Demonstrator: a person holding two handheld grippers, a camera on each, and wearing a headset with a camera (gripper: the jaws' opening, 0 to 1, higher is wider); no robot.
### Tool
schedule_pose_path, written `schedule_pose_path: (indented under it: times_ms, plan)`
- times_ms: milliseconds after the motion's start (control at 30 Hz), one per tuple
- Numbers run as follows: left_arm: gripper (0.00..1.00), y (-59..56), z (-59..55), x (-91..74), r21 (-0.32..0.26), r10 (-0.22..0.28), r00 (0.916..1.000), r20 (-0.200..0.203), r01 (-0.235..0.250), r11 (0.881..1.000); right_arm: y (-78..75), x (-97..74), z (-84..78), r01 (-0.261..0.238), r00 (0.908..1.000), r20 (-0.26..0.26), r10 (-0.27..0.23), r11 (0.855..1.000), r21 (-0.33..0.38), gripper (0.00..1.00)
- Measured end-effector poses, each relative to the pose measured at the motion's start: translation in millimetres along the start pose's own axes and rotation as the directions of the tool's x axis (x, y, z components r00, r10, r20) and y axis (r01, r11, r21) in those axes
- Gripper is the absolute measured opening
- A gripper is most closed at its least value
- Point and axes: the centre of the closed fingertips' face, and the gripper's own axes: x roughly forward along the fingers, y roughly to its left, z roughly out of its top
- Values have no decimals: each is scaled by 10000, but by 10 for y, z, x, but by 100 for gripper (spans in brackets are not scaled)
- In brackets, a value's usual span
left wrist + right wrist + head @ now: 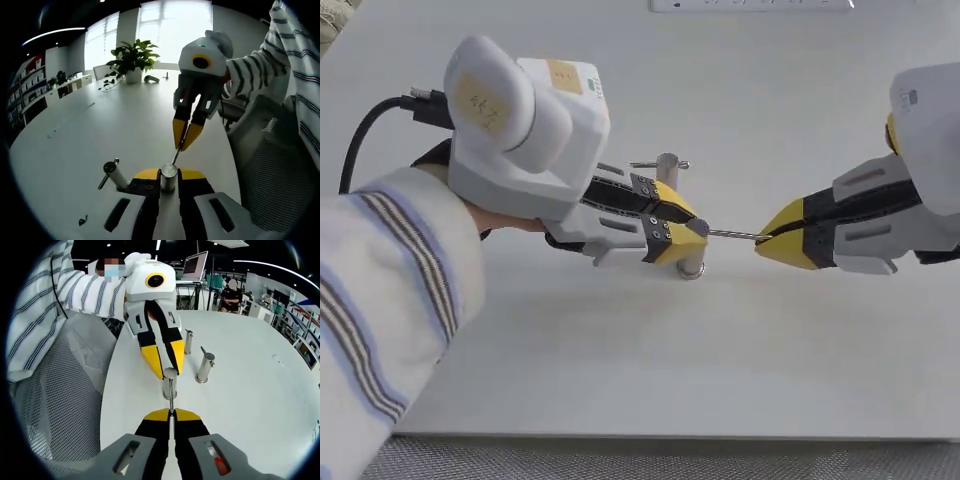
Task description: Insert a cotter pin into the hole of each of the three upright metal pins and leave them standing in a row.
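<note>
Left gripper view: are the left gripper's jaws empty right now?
No, the left gripper is shut on an upright metal pin, while the right gripper points a cotter pin at it.

A potted plant (132, 57) stands on the white table (75, 130); a mesh chair (270, 170) adjoins.

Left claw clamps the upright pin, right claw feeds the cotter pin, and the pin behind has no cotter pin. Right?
No: the pin behind already has a cotter pin through its top, per the head view. The rest stands.

Smooth metal pin (170, 382) — matt white table (620, 350)
</note>
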Motion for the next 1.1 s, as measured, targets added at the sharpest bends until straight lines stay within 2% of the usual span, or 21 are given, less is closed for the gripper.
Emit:
schedule_pose_path:
  times_ms: [467, 700, 967, 1100]
  plan:
    - [9, -4, 0, -3, -7, 55, 10000, -42, -55, 10000, -23, 116, 78, -9, 10000, -26, 9, 10000, 94, 0]
    - [9, 0, -3, -2, -58, 107, 9999, -80, -108, 9999, 1, 223, 153, -50, 9999, 159, 45, 9995, 317, 0]
    - [9, -1, -5, 0, -60, 107, 9999, -126, -108, 9999, -16, 266, 181, -19, 9998, 184, 15, 9997, 235, 0]
    - [9, -2, -3, 5, -73, 120, 9998, -147, -121, 9999, -17, 283, 197, -8, 9999, 152, 9, 10000, -31, 0]
